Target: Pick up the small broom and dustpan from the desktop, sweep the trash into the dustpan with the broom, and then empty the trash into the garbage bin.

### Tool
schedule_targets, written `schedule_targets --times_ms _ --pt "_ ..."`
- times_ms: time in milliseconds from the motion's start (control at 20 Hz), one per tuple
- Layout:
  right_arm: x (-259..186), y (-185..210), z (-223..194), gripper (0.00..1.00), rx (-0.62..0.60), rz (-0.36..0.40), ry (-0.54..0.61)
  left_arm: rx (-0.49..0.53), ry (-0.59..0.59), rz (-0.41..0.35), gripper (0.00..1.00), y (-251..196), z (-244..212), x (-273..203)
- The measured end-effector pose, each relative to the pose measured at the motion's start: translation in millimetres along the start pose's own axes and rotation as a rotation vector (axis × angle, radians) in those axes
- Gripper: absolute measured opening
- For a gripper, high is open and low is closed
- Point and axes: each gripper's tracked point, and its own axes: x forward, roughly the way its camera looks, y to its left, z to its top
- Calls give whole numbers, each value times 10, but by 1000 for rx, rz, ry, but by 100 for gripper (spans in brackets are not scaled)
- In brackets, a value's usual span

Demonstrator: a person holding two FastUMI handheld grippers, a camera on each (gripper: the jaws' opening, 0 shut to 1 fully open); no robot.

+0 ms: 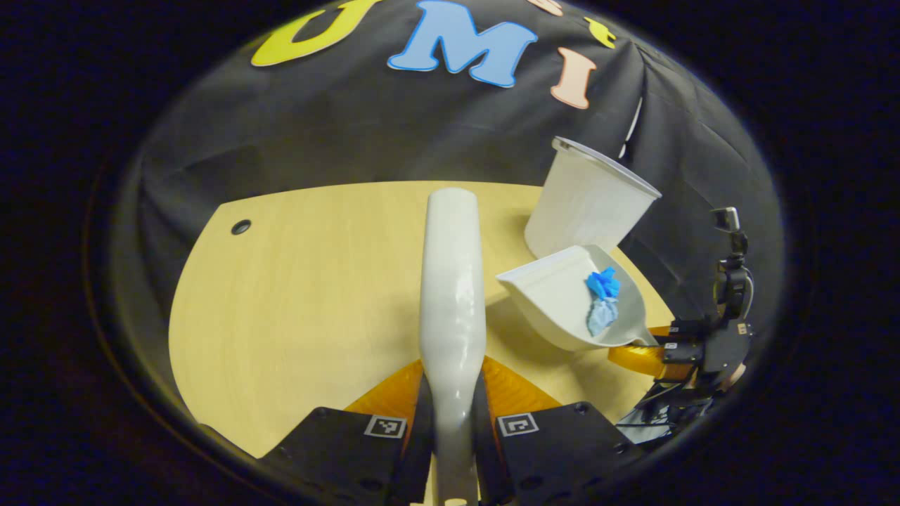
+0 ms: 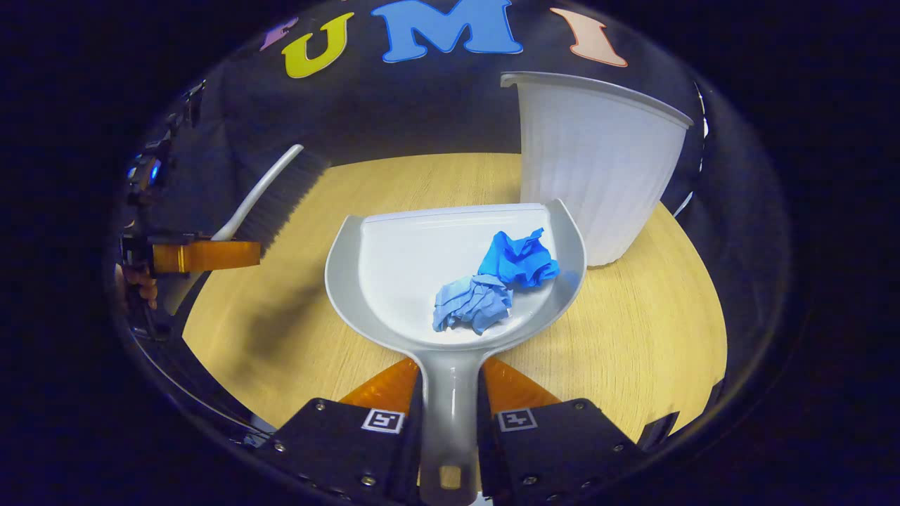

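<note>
My left gripper (image 1: 452, 393) is shut on the white broom handle (image 1: 451, 295), which points forward over the wooden table (image 1: 295, 302). The right gripper (image 2: 450, 397) is shut on the handle of the pale grey dustpan (image 2: 415, 260), held above the table. Two crumpled blue paper wads (image 2: 503, 277) lie in the pan. In the left gripper view the dustpan (image 1: 562, 299) hangs tilted at the right with the wads (image 1: 603, 299) inside, and the right gripper (image 1: 657, 348) holds it. In the right gripper view the broom (image 2: 271, 193) with dark bristles shows at the left, held by the left gripper (image 2: 204, 255).
A white ribbed garbage bin (image 2: 598, 161) stands on the table's far right part, just beyond the dustpan; the bin (image 1: 587, 200) also appears in the left gripper view. A small dark hole (image 1: 241, 227) marks the table's far left. The table edge curves close behind the bin.
</note>
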Motion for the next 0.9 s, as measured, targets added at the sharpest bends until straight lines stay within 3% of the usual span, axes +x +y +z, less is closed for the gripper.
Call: schedule_targets --times_ms 150,300,650,900 --pt "20 -27 22 34 31 31 -23 34 -32 93 34 472 -154 -57" --pt "3 -7 74 34 40 39 -52 -1 -45 96 35 685 -206 -275" --pt "50 -51 103 34 85 189 -151 -36 -69 80 33 500 -232 -587" --pt "77 -100 118 33 240 321 -237 -75 -111 101 31 198 -142 -792"
